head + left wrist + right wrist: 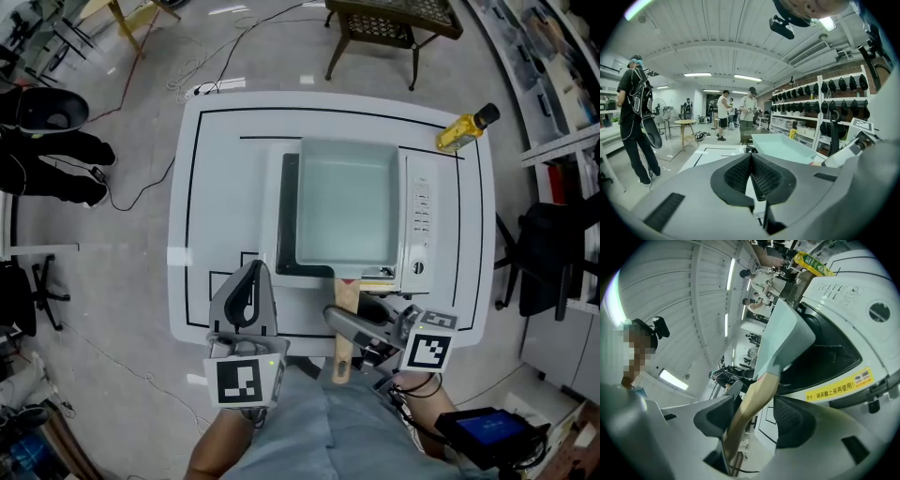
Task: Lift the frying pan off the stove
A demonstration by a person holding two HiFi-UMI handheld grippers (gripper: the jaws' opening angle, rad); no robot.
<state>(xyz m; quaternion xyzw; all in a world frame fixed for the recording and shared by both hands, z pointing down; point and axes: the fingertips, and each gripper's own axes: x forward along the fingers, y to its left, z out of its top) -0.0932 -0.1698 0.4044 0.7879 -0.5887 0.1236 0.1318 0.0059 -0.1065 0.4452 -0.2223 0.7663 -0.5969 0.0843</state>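
The right gripper's fingers point(794, 420) stood apart on either side of the pan's wooden handle point(750, 404). One pad lay against the wood, and a gap showed at the other, so nothing was clamped yet. The left gripper point(751, 173) had its pads pressed together with nothing between them. It was held above the near edge of the table point(225, 187), just left of the handle, and took no part in the work.

On that white table sat the stove point(417, 216), its black top under the pan point(345, 202) and its control strip to the right. The pale square pan rested on the stove and looked empty, its handle point(347, 293) reaching back over the near edge toward the person. The right gripper point(361, 317) crossed that handle about midway along. A yellow bottle point(464, 131) lay at the far right corner, well apart from the pan.

By this showing, the reach to the handle looked finished. The squeeze and the lift itself were both left to do, so none of the actual raising had begun.
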